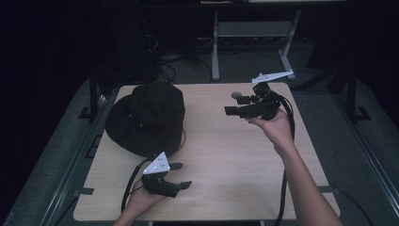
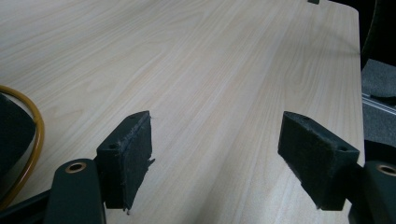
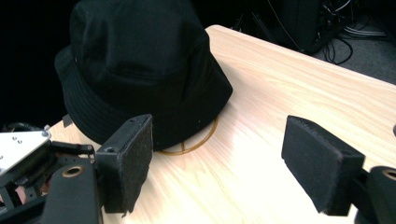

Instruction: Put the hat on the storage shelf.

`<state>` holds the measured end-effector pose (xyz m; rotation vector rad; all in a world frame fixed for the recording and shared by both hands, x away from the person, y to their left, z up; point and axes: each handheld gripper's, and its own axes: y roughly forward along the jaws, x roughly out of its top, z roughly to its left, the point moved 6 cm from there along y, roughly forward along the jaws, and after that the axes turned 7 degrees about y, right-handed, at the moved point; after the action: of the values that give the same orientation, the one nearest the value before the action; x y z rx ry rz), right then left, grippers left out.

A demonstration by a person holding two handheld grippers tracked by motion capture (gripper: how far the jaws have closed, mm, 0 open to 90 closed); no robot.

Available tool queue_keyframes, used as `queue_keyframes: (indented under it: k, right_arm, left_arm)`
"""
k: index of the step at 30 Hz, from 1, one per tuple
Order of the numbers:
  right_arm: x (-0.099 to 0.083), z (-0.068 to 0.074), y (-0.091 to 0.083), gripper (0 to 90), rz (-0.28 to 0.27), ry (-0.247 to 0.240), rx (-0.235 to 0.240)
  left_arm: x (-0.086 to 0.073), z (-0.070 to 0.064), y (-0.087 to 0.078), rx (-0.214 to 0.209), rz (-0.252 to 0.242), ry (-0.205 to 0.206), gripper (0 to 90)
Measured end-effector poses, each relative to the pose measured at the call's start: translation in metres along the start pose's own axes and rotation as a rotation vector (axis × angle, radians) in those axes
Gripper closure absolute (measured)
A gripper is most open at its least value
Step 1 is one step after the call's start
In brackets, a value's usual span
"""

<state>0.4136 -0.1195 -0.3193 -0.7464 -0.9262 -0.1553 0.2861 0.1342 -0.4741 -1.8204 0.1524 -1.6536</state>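
A black bucket hat [image 1: 146, 117] lies crown up on the left half of the wooden table [image 1: 230, 160]. In the right gripper view the hat [image 3: 140, 65] rests on a thin orange ring [image 3: 203, 139] that peeks out from under its brim. My left gripper [image 1: 181, 175] is open near the front edge, just in front of the hat and pointing right. Its own view has its jaws [image 2: 215, 154] wide apart over bare wood, with the ring [image 2: 36, 133] at the left edge. My right gripper [image 1: 231, 103] is open at the back right, raised and pointing left towards the hat, nothing between its jaws [image 3: 217, 158].
The table's right edge [image 2: 359, 93] drops to a grey floor strip. A grey metal desk frame [image 1: 215, 47] and cables [image 1: 164, 61] stand in the dark behind the table. The left gripper's grey plate [image 3: 18, 147] shows low in the right gripper view.
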Motion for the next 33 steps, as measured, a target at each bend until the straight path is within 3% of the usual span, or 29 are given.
queue_keyframes:
  k: [33]
  right_arm:
    - [-0.066, -0.022, -0.024, 19.8, -0.012, 0.073, -0.025]
  left_arm:
    - [-0.001, -0.001, 0.000, 0.009, 0.004, 0.001, 25.6]
